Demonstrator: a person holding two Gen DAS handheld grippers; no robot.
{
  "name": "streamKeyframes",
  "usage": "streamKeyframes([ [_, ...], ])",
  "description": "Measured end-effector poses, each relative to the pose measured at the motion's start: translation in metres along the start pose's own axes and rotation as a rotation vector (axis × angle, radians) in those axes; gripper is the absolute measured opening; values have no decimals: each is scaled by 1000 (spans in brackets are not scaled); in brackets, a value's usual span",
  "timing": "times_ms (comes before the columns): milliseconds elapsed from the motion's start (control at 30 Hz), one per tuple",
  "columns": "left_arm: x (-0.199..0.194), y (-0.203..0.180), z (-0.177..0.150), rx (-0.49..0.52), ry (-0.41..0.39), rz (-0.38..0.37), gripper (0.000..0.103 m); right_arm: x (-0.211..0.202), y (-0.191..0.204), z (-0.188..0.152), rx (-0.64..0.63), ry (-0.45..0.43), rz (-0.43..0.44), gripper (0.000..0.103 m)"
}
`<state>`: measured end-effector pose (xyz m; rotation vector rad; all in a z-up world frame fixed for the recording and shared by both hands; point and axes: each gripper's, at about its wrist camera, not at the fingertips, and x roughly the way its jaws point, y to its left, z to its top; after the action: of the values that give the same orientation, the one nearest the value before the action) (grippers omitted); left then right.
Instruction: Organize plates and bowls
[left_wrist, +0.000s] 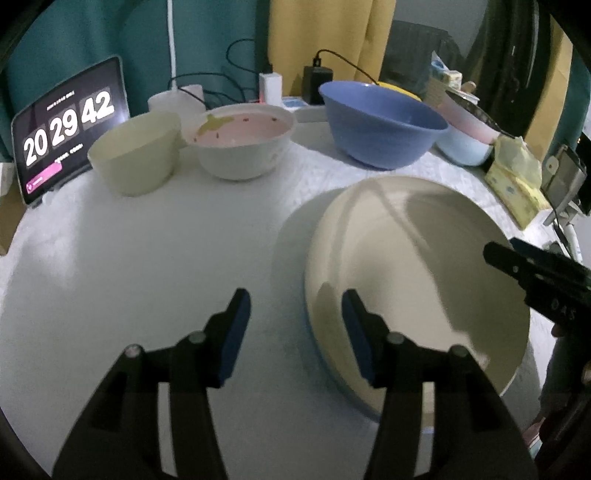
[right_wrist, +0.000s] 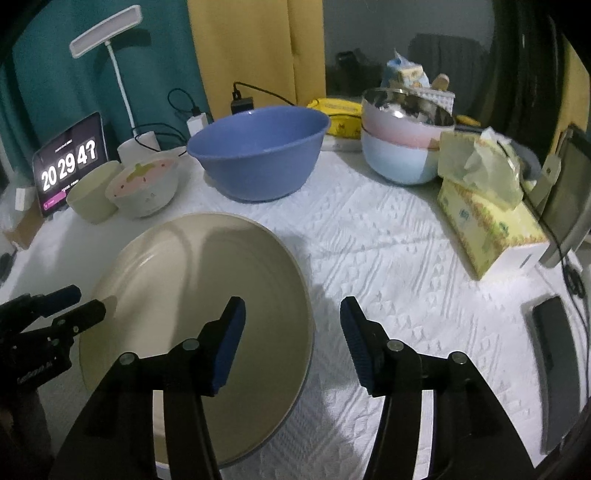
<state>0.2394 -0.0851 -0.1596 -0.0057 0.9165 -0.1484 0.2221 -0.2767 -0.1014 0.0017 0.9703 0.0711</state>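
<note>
Left tongs (left_wrist: 295, 325) and right tongs (right_wrist: 291, 332) both gape wide, holding nothing, flanking the large round cream ceramic plate (right_wrist: 207, 295) lying on the white-clothed table (right_wrist: 388, 258) at lower frame centre, blue plastic bowl (right_wrist: 258, 147) beyond.

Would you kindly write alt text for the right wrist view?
An open right tool hovers over the right edge of a large cream plate on a white tablecloth. Behind stand a blue bowl, a strawberry-print bowl, a cream cup and stacked pastel bowls.
</note>
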Motion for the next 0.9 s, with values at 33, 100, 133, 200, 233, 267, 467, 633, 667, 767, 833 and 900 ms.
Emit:
streamKeyframes([
  [33, 3, -1, 0, 1, 4, -4, 53, 3, -2, -1, 11, 8, 9, 56],
  [100, 7, -2, 0, 6, 12, -10, 53, 7, -4, -2, 27, 19, 29, 56],
  [133, 10, -3, 0, 7, 18, -10, 53, 9, -5, -3, 37, 27, 41, 56],
  [200, 13, -4, 0, 2, 17, -23, 53, 13, -7, -4, 53, 36, 57, 56],
  [233, 13, -5, 0, 1, 15, -27, 53, 15, -8, -4, 58, 42, 59, 56],
  [267, 13, -5, 0, 1, 14, -33, 53, 18, -8, -5, 61, 47, 59, 56],
  [467, 16, -5, 1, -23, 9, -83, 53, 21, -12, -7, 109, 52, 116, 54],
  [633, 17, -7, -1, -17, 10, -131, 52, 22, -9, -13, 164, 62, 175, 51],
  [667, 17, -9, -1, -8, 10, -133, 50, 22, -8, -13, 169, 59, 173, 51],
  [767, 16, -12, -2, -1, 6, -138, 48, 22, -9, -14, 183, 59, 168, 49],
  [833, 16, -10, -1, -6, 7, -139, 46, 21, -8, -14, 188, 57, 164, 47],
  [900, 15, -9, -1, -10, 10, -141, 45, 20, -6, -15, 189, 55, 157, 46],
])
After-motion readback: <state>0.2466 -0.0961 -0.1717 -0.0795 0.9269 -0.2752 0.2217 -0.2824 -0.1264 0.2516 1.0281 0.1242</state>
